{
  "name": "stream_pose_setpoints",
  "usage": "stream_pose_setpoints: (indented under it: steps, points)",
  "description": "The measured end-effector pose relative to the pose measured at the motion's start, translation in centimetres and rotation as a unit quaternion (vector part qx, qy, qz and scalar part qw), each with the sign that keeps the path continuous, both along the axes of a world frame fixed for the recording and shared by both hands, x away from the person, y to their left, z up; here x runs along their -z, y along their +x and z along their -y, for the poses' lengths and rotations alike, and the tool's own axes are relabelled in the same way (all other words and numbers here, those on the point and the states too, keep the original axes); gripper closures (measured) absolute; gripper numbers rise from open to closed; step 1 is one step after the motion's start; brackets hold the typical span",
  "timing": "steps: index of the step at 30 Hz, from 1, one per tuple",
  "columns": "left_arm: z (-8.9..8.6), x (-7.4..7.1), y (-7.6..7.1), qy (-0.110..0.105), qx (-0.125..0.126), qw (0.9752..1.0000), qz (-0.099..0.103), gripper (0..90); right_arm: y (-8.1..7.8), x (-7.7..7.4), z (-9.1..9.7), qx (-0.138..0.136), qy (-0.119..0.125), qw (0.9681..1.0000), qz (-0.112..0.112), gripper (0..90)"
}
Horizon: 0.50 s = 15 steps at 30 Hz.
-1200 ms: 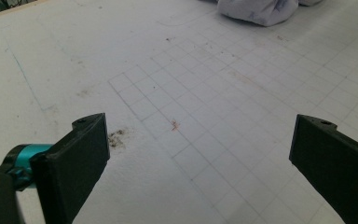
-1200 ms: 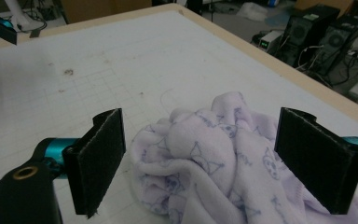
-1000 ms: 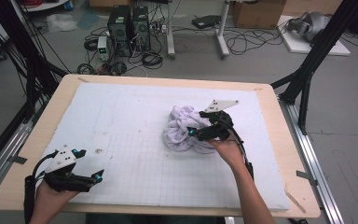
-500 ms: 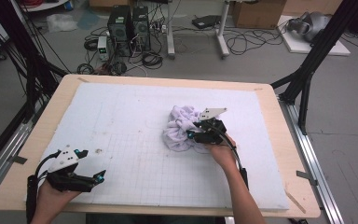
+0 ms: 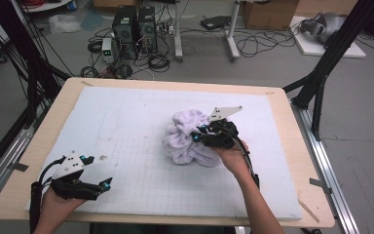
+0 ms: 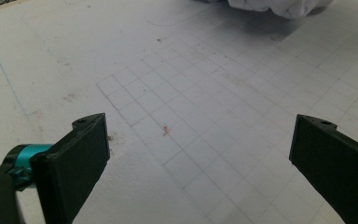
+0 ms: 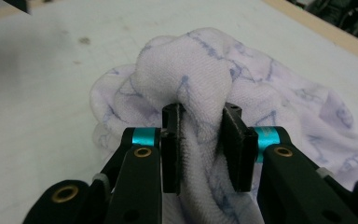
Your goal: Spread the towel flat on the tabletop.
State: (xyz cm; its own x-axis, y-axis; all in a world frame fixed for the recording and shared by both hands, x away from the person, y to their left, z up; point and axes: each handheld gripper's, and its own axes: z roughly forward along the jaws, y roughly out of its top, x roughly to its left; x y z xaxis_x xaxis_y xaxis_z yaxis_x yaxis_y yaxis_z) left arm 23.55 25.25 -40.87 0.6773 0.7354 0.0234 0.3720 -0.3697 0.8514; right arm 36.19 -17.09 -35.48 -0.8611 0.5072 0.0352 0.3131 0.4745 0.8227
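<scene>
Towel [image 5: 187,141], crumpled into a lavender heap, sat right of the table [image 5: 277,195] centre, its long axis running from 12 toward 6 o'clock. My right gripper [image 7: 201,135] had just been closing and pinched a raised fold. My left gripper [image 6: 200,154], at 7 o'clock, stood spread and empty.

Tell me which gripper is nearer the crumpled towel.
Right. The right gripper has its fingers pinched on a fold of the towel; the left gripper rests open near the table's front-left corner, well clear.
</scene>
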Motion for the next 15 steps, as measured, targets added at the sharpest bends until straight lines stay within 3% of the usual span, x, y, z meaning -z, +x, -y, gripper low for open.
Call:
stream_pose_setpoints:
  steps: [2,3,4,5,9,11,12,13,15]
  points:
    - [0.0,0.0,0.0,-0.002,0.0,1.0,0.001,5.4,-0.4,-0.5,-0.2,-0.003,0.003,1.0,-0.001,71.2]
    - [-0.1,-0.1,0.0,-0.002,0.0,1.0,0.001,5.4,-1.4,-1.7,-0.9,-0.016,0.016,0.9997,0.003,71.1]
    - [-0.1,-0.1,0.0,-0.003,-0.001,1.0,0.001,5.4,-1.4,-1.7,-0.9,-0.016,0.016,0.9997,0.003,71.1]
    - [-0.1,-0.1,0.0,-0.004,0.0,1.0,0.001,5.4,-2.5,-2.6,-1.5,-0.029,0.031,0.9991,0.0,71.0]
    - [-0.1,-0.1,-0.1,-0.002,0.003,1.0,0.002,5.4,-4.3,-2.6,-2.3,-0.05,0.044,0.9977,-0.007,70.6]
    - [0.0,-0.1,-0.2,-0.004,0.004,1.0,0.002,5.4,-5.9,-0.7,-3.3,-0.067,0.043,0.9963,-0.033,69.0]
    - [0.0,-0.1,-0.1,-0.004,0.004,1.0,0.002,5.4,-5.9,-0.7,-3.3,-0.067,0.043,0.9963,-0.033,69.0]
    - [0.1,-0.1,-0.1,-0.007,0.005,1.0,0.002,5.4,-6.7,1.3,-4.1,-0.079,0.022,0.9955,-0.047,65.1]
    - [0.3,-0.2,-0.1,-0.008,0.009,0.9999,0.0,5.4,-7.3,3.0,-4.6,-0.081,-0.02,0.9954,-0.046,58.6]
